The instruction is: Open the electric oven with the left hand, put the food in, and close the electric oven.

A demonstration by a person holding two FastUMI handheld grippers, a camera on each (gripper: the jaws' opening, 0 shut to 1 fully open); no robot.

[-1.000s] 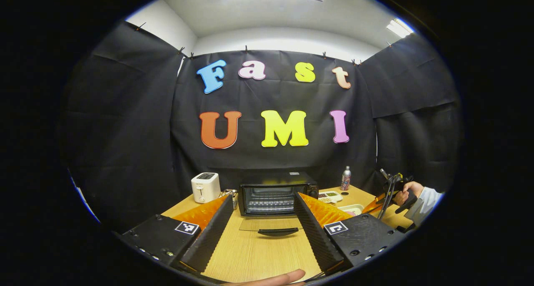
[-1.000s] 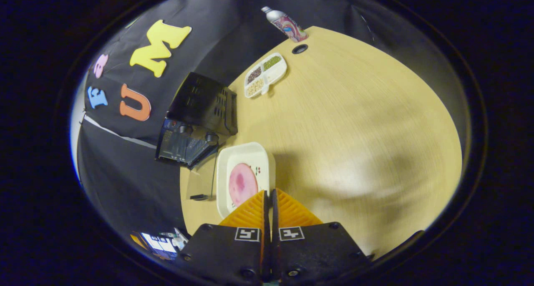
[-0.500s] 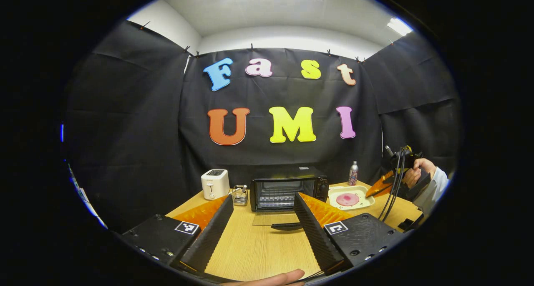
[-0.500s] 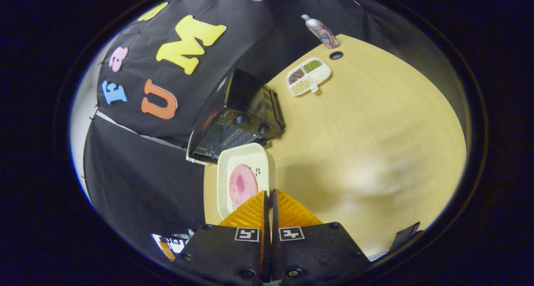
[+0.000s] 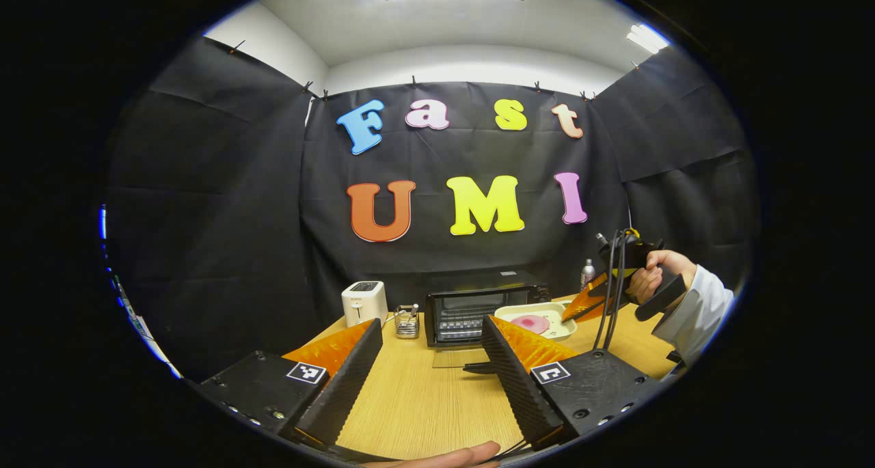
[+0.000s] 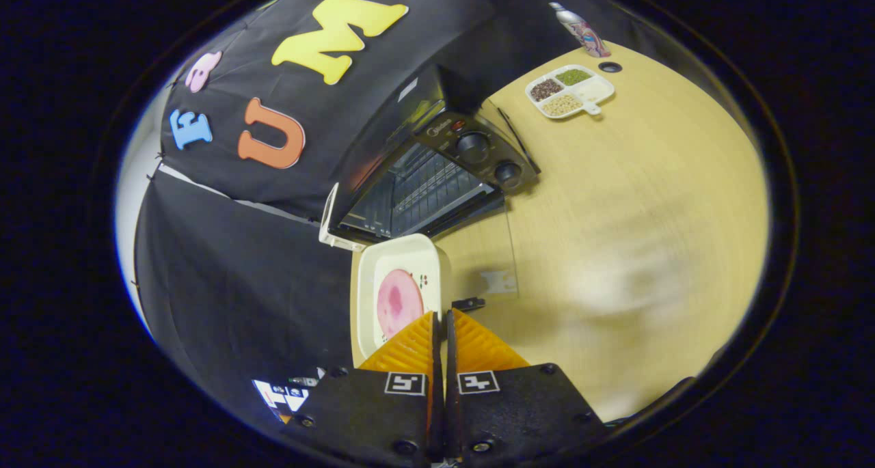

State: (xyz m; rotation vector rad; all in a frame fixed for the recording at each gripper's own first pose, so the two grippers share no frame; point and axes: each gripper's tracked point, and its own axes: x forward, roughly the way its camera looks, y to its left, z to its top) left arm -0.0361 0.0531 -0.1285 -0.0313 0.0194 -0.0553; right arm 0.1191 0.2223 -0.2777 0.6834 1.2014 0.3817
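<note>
The left gripper (image 5: 429,379) sits nearest, its fingers spread wide and empty above the table (image 5: 424,413), held back from the work. In the right gripper view, the right gripper (image 6: 441,328) has its fingers pressed together on the near rim of the white tray (image 6: 400,263), which carries a pink slice of food (image 6: 394,303); the tray is held off the table, just in front of the oven mouth. The grip is on one edge only, so the far end of the tray is unsupported; a sag or twist there could slide the food toward the lip or off it. Just beyond, the glass oven door (image 6: 489,263) lies folded down and open, its handle (image 6: 468,303) close beside the gripper; a low approach could catch the tray on the door or handle. Further on, the electric oven (image 6: 424,181) shows its wire rack (image 6: 410,198) inside the cavity; a tilted tray could jam against the frame or the rack. Beyond it stand a divided dish (image 6: 571,89) and a bottle (image 6: 580,27), well apart from the path. In the left gripper view, a toaster (image 5: 364,303) stands to the oven's far side.
</note>
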